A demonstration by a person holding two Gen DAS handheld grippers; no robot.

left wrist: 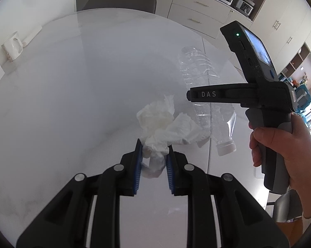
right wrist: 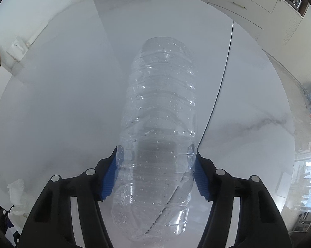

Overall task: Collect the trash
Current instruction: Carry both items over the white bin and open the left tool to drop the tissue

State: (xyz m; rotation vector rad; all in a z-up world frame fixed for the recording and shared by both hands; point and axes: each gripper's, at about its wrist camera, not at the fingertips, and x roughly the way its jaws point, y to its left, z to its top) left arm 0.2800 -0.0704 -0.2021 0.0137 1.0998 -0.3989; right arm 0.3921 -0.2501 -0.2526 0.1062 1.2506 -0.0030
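Now the left gripper (left wrist: 154, 147) jaws pinch the tissue (left wrist: 165, 127); the right gripper (right wrist: 155, 155) jaws clasp the bottle (right wrist: 159, 124).

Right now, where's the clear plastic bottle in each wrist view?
Left wrist: the clear plastic bottle lies right of centre on the white table, cap toward the camera, with the right tool reaching across its middle.
Right wrist: the bottle fills the centre, base pointing away, its lower body between the tool's blue pads.
Shared landmark: the crumpled tissue, centre in the left view, bottom-left edge in the right.
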